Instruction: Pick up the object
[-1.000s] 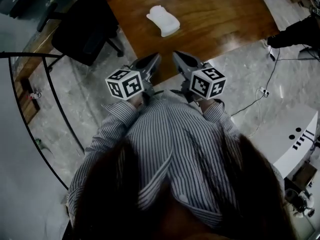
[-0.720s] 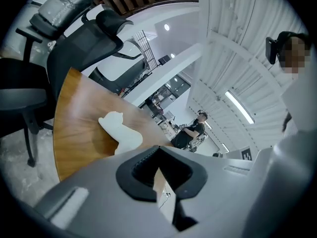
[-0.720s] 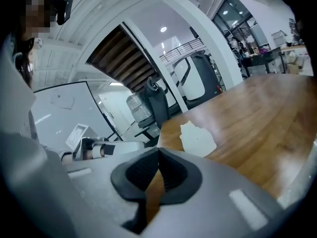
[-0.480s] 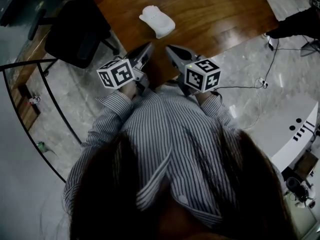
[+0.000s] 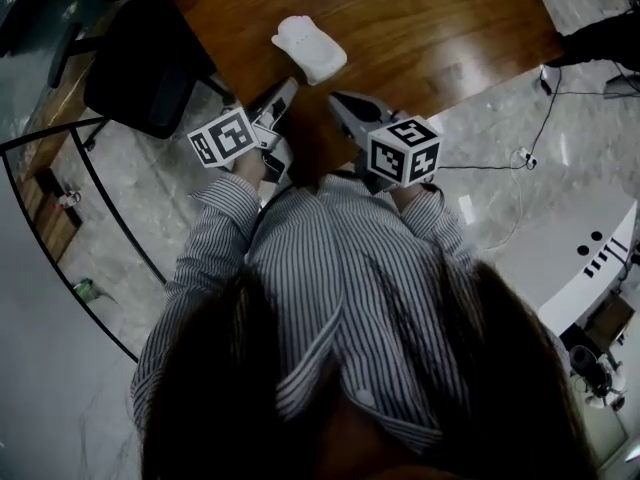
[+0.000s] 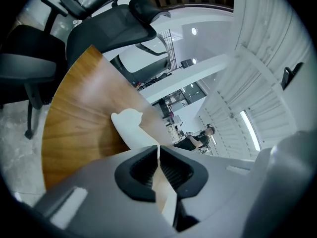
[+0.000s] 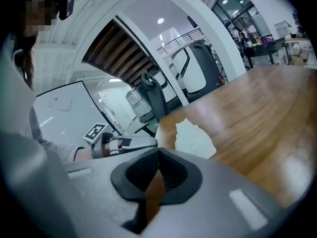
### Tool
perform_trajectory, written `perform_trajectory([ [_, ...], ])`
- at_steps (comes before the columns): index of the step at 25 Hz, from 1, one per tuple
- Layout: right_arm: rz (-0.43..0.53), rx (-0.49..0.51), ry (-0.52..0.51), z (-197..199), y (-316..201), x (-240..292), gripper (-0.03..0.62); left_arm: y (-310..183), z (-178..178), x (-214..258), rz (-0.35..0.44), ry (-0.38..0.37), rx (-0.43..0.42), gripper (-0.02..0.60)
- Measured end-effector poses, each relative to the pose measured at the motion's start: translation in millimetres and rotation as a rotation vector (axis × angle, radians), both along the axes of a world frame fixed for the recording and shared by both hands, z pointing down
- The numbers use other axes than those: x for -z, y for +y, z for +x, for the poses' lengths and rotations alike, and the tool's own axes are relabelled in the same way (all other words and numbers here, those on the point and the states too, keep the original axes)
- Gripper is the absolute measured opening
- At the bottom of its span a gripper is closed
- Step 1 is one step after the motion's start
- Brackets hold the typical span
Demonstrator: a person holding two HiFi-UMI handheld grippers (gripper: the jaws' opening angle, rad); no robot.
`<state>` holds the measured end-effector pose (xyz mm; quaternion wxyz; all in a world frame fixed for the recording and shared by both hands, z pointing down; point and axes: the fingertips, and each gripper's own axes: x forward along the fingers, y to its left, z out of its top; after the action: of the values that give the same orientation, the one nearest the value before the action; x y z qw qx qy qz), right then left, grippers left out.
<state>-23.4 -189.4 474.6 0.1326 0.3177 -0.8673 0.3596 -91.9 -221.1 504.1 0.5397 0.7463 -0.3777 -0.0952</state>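
Tabletop of glossy brown wood (image 5: 450,18) over pale veined stone floor (image 5: 500,138).
White lumpy object (image 5: 308,46) far left; left gripper (image 5: 290,85) empty, jaws barely opening; right gripper (image 5: 337,97) jaws together.

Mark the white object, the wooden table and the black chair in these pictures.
white object (image 5: 308,48): head view, middle of its top.
wooden table (image 5: 440,18): head view, bare top right of the object.
black chair (image 5: 150,73): head view, its dark body.

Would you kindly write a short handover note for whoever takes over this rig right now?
Left tool: shut, empty, near the table's edge.
Right tool: shut, empty, alongside the left one.
White object: lies on the wooden table, just ahead of both tools, untouched.
Done: nothing grasped yet.
Left: open a tool, reach forward, close on the object, lift it.
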Motion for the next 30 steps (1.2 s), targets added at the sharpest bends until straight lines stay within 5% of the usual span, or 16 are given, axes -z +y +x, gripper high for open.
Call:
perform_trajectory([
  [21, -0.063, -0.086, 0.003, 32, -57, -25, 0.002, -42, 19, -66, -0.388, 0.297, 0.046, 0.234],
  [30, -0.083, -0.119, -0.008, 38, -59, -28, 0.002, -56, 28, -78, -0.441, 0.326, 0.011, 0.195],
])
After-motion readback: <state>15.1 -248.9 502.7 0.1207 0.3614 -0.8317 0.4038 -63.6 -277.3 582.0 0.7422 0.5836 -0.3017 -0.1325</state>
